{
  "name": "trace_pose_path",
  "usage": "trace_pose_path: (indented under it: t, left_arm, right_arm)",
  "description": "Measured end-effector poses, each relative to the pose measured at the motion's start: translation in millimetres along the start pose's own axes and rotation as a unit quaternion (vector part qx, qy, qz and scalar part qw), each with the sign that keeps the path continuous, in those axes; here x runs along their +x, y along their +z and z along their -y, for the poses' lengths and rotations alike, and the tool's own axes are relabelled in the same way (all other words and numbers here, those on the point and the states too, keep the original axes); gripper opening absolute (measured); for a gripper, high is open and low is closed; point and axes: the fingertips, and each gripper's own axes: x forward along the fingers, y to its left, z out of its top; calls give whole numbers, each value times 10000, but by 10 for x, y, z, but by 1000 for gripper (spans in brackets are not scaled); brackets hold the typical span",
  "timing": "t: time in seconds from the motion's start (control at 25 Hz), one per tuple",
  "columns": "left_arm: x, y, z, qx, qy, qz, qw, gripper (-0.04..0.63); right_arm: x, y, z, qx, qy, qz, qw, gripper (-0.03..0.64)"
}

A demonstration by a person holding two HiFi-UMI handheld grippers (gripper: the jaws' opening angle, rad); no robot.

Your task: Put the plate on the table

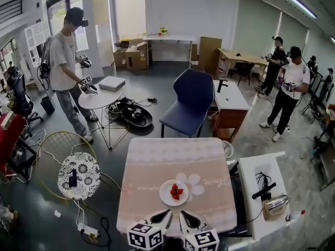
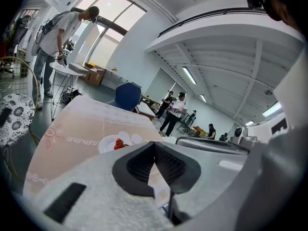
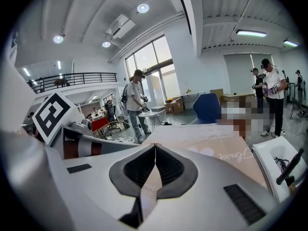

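A white plate (image 1: 174, 192) with red strawberries on it rests on the table's pink cloth (image 1: 157, 166), near the front edge beside a white flower print. My left gripper (image 1: 167, 213) and right gripper (image 1: 182, 214) sit side by side just in front of the plate, tips pointing at it, both apart from it. Each is shut with nothing between its jaws. The left gripper view has the plate (image 2: 115, 143) just beyond the closed left gripper (image 2: 155, 146). In the right gripper view the right gripper (image 3: 155, 146) is closed over the cloth, and the plate is hidden.
A blue chair (image 1: 193, 101) stands behind the table. At the right is a white side table (image 1: 261, 174) with a toaster (image 1: 275, 205) and a black cable. A round patterned stool (image 1: 78, 175) and floor cables lie at the left. People stand at the back left and back right.
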Motion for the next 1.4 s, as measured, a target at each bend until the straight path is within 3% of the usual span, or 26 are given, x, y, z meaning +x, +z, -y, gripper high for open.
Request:
trace_pose_path:
  t: [0.72,1.4]
  left_arm:
    - [-477,-386,338,271,-50,-21,9996,6]
    - [-624,-537,427,451,31,-42,9990,5]
  right_arm:
    - [-480,-328,-424,-179,67,-83,9998,2]
    - [-647,-437,-503,-197,20,-43,9998,2]
